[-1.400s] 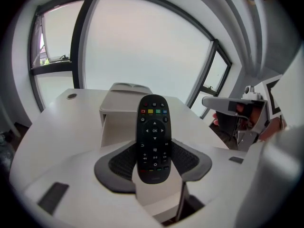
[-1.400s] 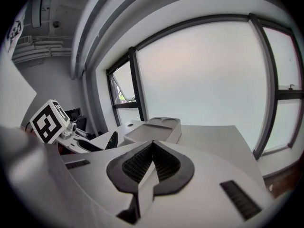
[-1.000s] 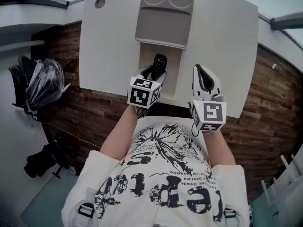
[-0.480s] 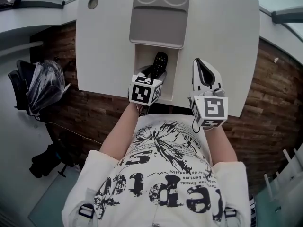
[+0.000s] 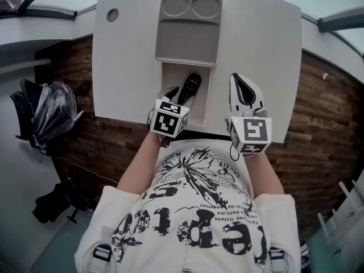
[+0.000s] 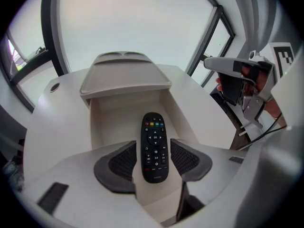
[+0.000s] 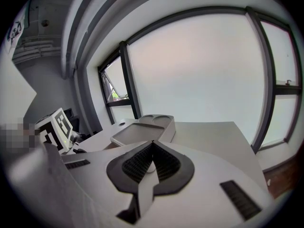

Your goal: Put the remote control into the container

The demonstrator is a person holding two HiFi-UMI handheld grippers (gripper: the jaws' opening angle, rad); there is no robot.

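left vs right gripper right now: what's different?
Jaws: the left gripper's stand apart, either side of the remote; the right gripper's are together with nothing between them.
Place: the left gripper is at the container's open compartment; the right gripper is over bare table beside it.
Shared: both point away from the person.

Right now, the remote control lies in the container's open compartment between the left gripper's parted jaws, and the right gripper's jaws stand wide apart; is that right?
Not quite. The right gripper has its jaws shut together with nothing between them, as the right gripper view shows. The rest holds: the remote control lies in the container's open compartment, between the parted jaws of the left gripper.
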